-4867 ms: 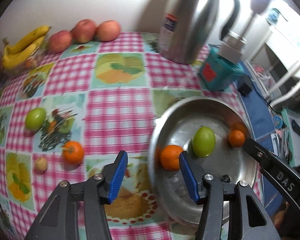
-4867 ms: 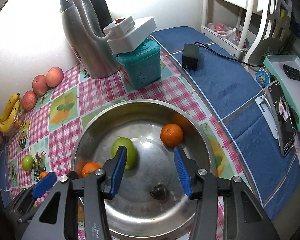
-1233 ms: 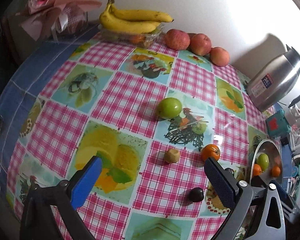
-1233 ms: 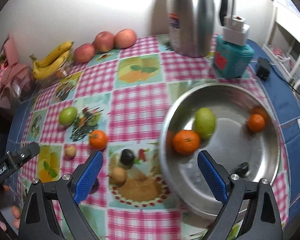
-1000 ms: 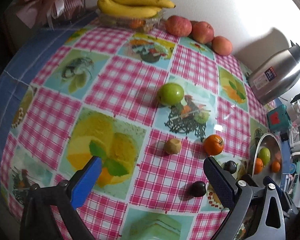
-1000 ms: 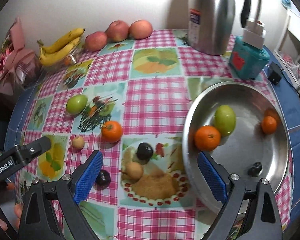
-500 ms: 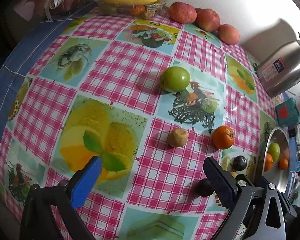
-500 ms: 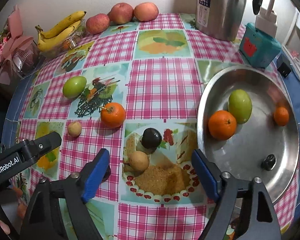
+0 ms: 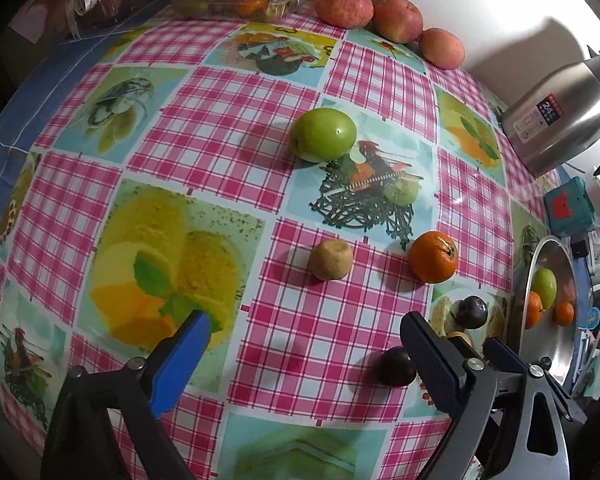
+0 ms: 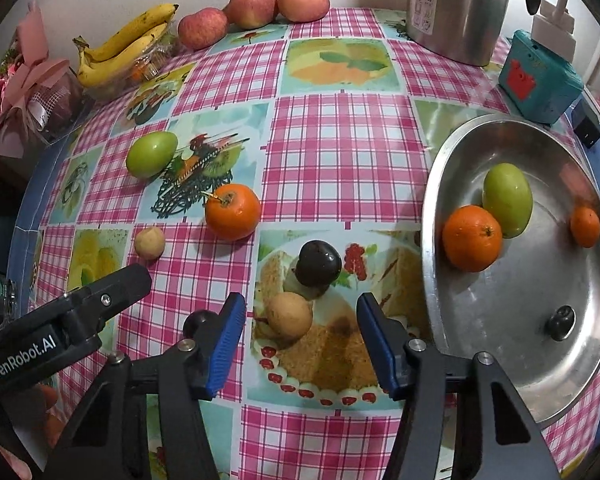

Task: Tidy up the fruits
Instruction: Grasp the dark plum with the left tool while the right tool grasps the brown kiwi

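1. Brown and round, the small longan-like fruit [image 10: 289,315] lies on the checked tablecloth [image 10: 340,152] just ahead of the right gripper [image 10: 300,344], whose blue pads [image 10: 226,344] stand wide apart with nothing between them. My judgement: this is the next pick, so bring the fingers down to straddle it evenly, then close gently (it looks light and likely to roll).
2. Touching it on the far side sits a dark plum [image 10: 318,262]; a careless approach could knock that one away.
3. To the right, the steel basin [image 10: 500,340] already holds a tangerine [image 10: 472,238], a green fruit [image 10: 507,200], a smaller tangerine [image 10: 585,226] and a small dark fruit [image 10: 561,322]. Its raised rim must be cleared on the way in.
4. The left gripper [image 9: 304,354] hovers released over the cloth, with a second dark plum [image 9: 396,367] just beside its right finger, a small brown fruit [image 9: 331,259] and an orange tangerine [image 9: 433,257] further ahead, and a green apple-like fruit [image 9: 324,134] beyond.
5. Bananas [image 10: 120,50], 3 red apples [image 10: 252,8], a steel kettle [image 10: 458,8] and a teal box [image 10: 538,76] stand well apart at the back.
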`<state>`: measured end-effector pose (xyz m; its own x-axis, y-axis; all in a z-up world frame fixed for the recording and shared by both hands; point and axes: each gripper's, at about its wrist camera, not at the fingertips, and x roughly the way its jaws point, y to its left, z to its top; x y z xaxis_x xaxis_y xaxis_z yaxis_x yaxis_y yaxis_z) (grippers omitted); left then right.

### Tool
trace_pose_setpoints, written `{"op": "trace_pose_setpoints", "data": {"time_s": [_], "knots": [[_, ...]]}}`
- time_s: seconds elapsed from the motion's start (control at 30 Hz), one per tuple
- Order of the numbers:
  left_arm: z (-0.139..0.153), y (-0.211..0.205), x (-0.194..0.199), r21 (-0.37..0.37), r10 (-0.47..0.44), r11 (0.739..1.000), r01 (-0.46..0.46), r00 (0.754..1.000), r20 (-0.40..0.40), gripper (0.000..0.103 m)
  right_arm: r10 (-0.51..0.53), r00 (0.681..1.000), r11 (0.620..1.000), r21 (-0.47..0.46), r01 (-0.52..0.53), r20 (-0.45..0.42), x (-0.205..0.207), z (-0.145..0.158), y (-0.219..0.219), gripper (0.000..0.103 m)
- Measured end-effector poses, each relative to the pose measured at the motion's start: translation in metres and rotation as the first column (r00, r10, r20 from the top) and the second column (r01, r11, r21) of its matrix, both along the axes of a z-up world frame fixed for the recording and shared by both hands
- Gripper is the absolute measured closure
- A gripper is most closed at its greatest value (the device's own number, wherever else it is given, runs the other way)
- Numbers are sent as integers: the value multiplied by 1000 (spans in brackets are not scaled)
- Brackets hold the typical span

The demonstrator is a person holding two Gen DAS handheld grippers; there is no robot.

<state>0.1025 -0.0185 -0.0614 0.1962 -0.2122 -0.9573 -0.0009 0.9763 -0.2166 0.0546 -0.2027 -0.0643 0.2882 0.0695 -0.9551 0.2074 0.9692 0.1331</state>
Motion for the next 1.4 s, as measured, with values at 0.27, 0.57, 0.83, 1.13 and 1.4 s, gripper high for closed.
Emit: {"op": "trace_pose_setpoints", "data": {"time_s": [0.27, 0.57, 0.83, 1.13, 1.4], "knots": [[0, 1, -1, -7, 3, 1000, -3, 1000, -6, 6, 12, 1000, 1000, -4, -12, -28, 2, -8, 5, 58], [1, 0, -2, -55, -4, 999, 2, 1000, -26, 11, 13, 1000, 1000, 22, -13, -23, 1, -9, 4, 77], [0, -9, -5, -108, -27, 994, 20, 998, -57, 19, 0, 1000, 999, 55, 1, -18, -3, -5, 0, 77], [-5, -29, -12, -168, -82, 984, 66, 992, -95, 32, -45, 997, 997, 60, 49, -61, -17, -3, -13, 77], [-11, -43, -19, -152, -104, 985, 86, 988, -115, 52, -68, 995, 995, 72, 73, -71, -30, 2, -22, 77]]}}
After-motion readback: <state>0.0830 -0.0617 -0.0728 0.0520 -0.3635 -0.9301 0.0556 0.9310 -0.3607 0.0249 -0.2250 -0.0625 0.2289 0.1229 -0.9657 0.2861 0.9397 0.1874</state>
